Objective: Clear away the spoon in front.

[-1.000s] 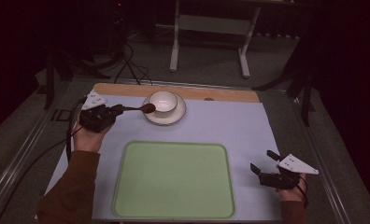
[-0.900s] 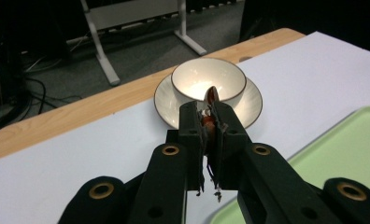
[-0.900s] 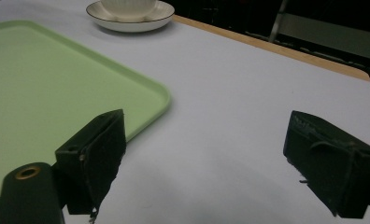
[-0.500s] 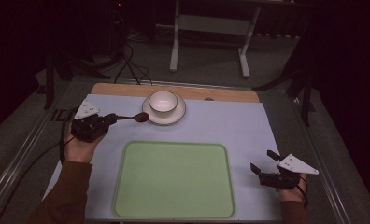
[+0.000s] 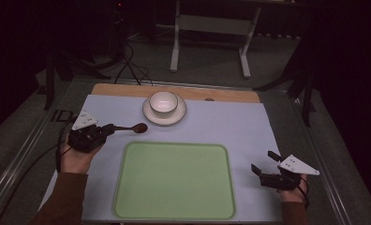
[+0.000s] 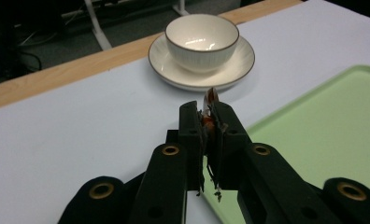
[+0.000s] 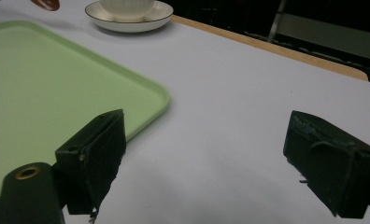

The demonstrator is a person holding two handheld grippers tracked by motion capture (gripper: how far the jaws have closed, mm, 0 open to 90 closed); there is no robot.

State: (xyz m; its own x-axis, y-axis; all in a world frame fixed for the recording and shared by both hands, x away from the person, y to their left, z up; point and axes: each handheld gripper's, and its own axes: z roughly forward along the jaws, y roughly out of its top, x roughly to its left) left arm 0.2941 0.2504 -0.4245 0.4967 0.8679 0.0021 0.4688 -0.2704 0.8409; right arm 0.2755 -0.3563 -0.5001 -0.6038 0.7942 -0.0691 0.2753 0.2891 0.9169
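My left gripper (image 5: 109,129) is shut on the handle of a brown wooden spoon (image 5: 133,127), whose bowl hangs just above the far left corner of the green tray (image 5: 174,206). Along the jaws in the left gripper view, my left gripper (image 6: 208,116) shows the spoon (image 6: 209,99) edge-on between the pads. A white bowl (image 5: 163,102) sits on a white saucer (image 5: 152,116) at the back of the mat; both also appear ahead as bowl (image 6: 202,35) and saucer (image 6: 234,65). My right gripper (image 5: 263,163) stands open at the front right, with nothing between its jaws (image 7: 206,158).
A pale mat (image 5: 240,126) covers the table, with a wooden strip (image 5: 230,95) along its far edge. The tray's corner (image 7: 145,100) lies left of my right gripper. Table legs and cables stand on the dark floor beyond.
My left gripper has carried the spoon away from the bowl, toward the near left and slightly down. The right gripper has stayed where it was.
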